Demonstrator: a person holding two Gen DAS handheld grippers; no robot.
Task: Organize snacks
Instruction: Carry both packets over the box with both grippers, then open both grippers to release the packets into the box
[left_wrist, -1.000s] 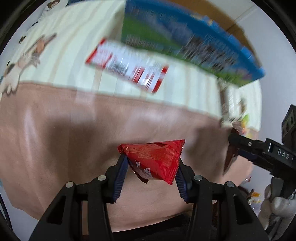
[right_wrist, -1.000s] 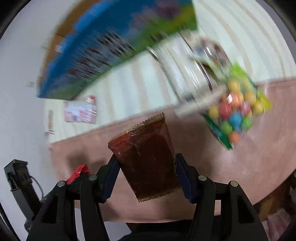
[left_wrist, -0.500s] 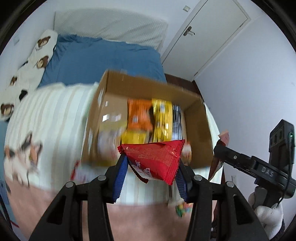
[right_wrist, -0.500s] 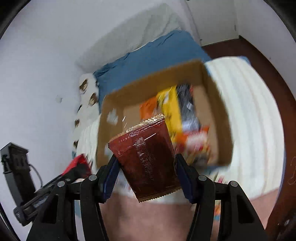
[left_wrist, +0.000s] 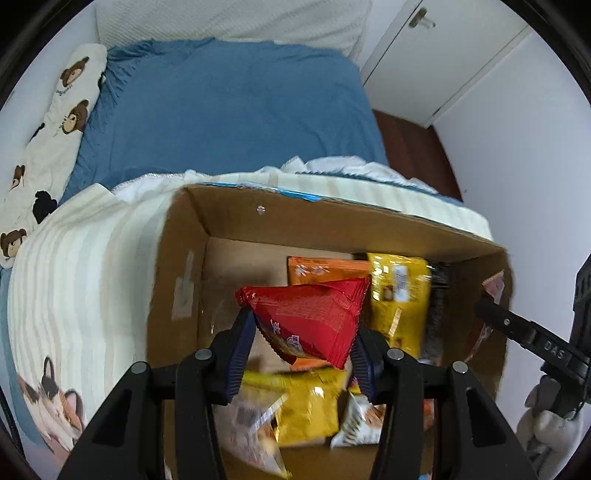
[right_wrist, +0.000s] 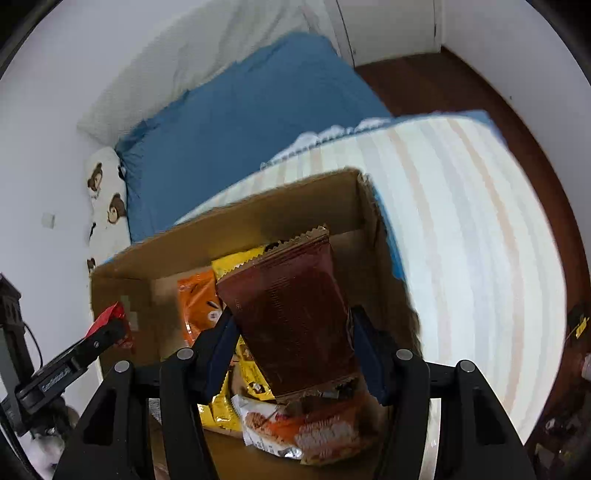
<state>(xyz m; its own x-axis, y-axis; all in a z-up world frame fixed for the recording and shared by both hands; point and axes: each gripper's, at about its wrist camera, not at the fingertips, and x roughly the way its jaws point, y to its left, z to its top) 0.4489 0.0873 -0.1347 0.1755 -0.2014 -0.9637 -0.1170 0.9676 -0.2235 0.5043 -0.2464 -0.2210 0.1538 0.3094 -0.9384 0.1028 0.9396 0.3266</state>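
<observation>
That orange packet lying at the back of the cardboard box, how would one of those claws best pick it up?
Probably from straight above, pinching the orange packet's bare upper edge near the back wall of the box. It lies flat, and its lower part is hidden behind the red packet held in the left claw, so only that end is free.

The cardboard box (left_wrist: 229, 218) sits on a striped blanket (left_wrist: 92, 266) on the bed (left_wrist: 229, 103); snack packets (left_wrist: 399, 291) lie inside it; a pillow (left_wrist: 55, 122) lies left of the bed; a door (left_wrist: 436, 48) stands behind.

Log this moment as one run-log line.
left gripper: red packet | right gripper: brown packet | both over cardboard box
</observation>
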